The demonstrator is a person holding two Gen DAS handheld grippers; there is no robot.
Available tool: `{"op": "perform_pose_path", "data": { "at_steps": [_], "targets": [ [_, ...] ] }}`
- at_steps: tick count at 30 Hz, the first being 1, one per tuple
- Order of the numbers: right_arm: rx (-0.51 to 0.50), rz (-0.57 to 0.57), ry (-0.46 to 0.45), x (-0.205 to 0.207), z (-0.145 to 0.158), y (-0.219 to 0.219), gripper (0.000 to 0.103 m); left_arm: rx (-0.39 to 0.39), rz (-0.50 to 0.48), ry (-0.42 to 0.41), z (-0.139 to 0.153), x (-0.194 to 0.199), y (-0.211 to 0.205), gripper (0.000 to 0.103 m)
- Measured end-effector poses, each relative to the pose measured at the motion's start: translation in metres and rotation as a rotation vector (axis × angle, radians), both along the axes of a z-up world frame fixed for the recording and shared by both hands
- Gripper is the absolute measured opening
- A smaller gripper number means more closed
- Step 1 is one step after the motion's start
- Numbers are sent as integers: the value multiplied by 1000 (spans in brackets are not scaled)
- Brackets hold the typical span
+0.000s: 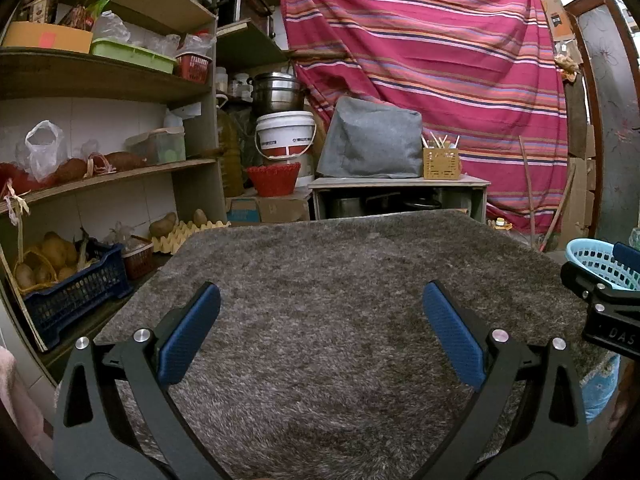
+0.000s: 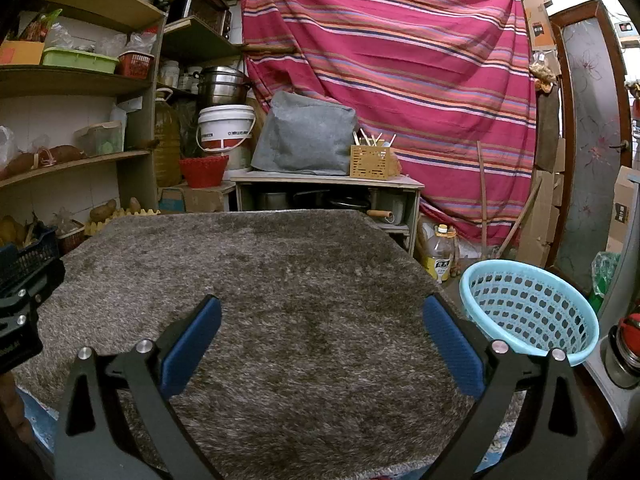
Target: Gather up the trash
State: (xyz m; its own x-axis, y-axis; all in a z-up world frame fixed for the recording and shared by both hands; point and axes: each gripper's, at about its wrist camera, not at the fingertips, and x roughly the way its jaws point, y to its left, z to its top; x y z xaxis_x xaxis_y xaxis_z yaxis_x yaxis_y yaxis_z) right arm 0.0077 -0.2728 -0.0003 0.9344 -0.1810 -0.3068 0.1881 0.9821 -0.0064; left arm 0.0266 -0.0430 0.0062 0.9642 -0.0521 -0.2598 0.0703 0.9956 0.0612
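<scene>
left gripper, black frame with blue textured pads: jaws spread wide, nothing between them. it hangs over the grey-brown shaggy rug that covers the table top. only rug pile shows between the pads.

right gripper, same build: jaws also spread wide, holding nothing, over the same rug. its right pad sits just beside the rim of the light blue perforated plastic basket in the right wrist view. the basket is off the rug's right edge, tilted so its mouth faces the camera; what shows of the inside looks bare. the left wrist view catches only a slice of the basket at far right, partly behind the black body of the right gripper.

no loose scrap can be made out on the visible rug surface in either view.

background, both views: wooden shelves at left with a green tray, red baskets and plastic bags; a dark blue crate of potatoes low at left; a white plastic bucket with a steel pot stacked above it; a red woven bowl; a grey fabric cover on a low cabinet beside a small bamboo holder of sticks; a red striped cloth hung across the back. a yellow oil bottle stands on the floor beyond the rug's far right corner.
</scene>
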Motion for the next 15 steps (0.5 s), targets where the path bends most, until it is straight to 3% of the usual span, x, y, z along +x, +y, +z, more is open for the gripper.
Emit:
{"op": "perform_pose_path", "data": {
  "at_steps": [15],
  "targets": [
    [-1,-1,1,0,1,1,99,3,-5,-4,2,0,2,98]
  ]
}}
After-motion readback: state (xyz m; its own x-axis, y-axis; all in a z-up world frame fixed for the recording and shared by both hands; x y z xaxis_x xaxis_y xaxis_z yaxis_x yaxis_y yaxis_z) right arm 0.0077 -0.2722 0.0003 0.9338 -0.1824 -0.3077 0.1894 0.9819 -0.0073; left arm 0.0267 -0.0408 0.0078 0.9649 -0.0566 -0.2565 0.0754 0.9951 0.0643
